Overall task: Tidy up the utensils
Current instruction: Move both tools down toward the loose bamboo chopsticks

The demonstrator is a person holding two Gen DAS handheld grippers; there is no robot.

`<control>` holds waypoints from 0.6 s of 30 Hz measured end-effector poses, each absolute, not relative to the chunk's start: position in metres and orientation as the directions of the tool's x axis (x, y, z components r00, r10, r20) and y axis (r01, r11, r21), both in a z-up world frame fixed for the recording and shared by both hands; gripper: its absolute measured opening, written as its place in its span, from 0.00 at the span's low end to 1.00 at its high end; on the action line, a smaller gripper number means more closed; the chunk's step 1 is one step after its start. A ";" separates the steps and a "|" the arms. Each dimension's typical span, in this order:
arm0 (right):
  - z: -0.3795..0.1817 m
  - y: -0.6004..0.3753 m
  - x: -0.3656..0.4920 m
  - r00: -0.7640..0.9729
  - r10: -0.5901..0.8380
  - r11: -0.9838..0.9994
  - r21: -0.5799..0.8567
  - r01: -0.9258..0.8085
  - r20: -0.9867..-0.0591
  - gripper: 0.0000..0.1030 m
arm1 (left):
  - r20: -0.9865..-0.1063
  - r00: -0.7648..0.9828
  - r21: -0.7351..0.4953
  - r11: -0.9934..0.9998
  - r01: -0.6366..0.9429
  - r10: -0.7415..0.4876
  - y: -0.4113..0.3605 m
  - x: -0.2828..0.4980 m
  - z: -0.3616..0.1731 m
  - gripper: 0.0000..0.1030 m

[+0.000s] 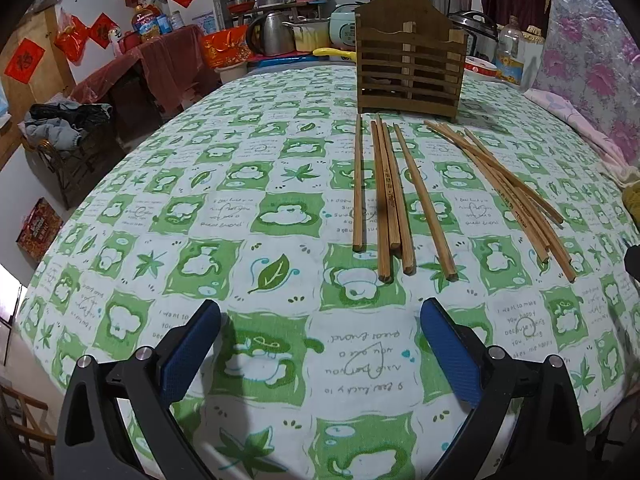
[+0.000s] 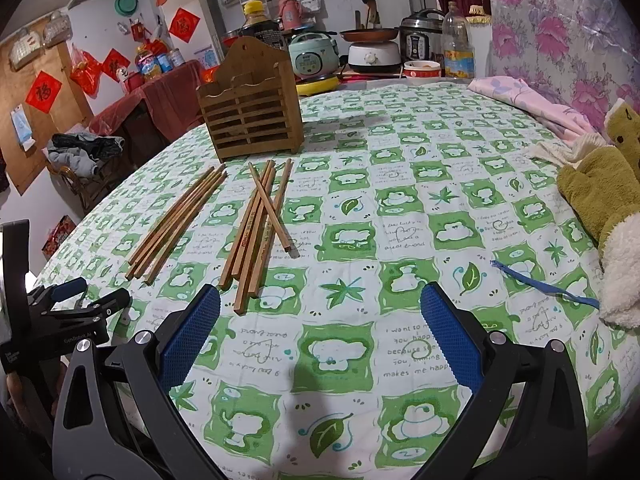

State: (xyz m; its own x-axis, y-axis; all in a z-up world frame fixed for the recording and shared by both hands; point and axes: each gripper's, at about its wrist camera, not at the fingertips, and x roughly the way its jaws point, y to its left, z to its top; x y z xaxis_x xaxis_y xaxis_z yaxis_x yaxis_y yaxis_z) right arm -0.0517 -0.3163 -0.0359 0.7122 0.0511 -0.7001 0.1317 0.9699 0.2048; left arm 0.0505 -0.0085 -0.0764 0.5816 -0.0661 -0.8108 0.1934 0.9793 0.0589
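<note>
Hovering low over the green-and-white tablecloth (image 1: pixel 280 216), both grippers empty. Holding the left gripper (image 1: pixel 320 344) with jaws spread wide, blue pads (image 1: pixel 192 352) gripping nothing, pointing toward the near ends of the left bundle of chopsticks (image 1: pixel 384 200), which is lying in rough parallel, well apart from the fingers. Keeping the right gripper (image 2: pixel 320 332) likewise wide open over bare cloth, with the crossed bundle of chopsticks (image 2: pixel 260 228) lying just ahead and to its left. Standing upright beyond both bundles, near their far tips: the slatted wooden holder (image 1: pixel 412 76), nothing visibly inside.
</note>
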 end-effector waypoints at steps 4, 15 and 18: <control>-0.036 -0.321 -0.051 0.713 0.054 0.967 0.213 0.136 -0.699 0.94 | -0.818 0.570 0.048 0.977 0.208 -0.081 -0.002 0.057 -0.075 0.95; -0.036 -0.325 -0.048 0.725 0.064 0.967 0.223 0.125 -0.686 0.94 | -0.807 0.588 0.087 0.975 0.204 -0.051 0.005 0.087 -0.059 0.95; -0.036 -0.324 -0.048 0.724 0.061 0.968 0.219 0.126 -0.687 0.94 | -0.821 0.570 0.126 0.963 0.238 -0.033 -0.005 0.093 -0.069 0.95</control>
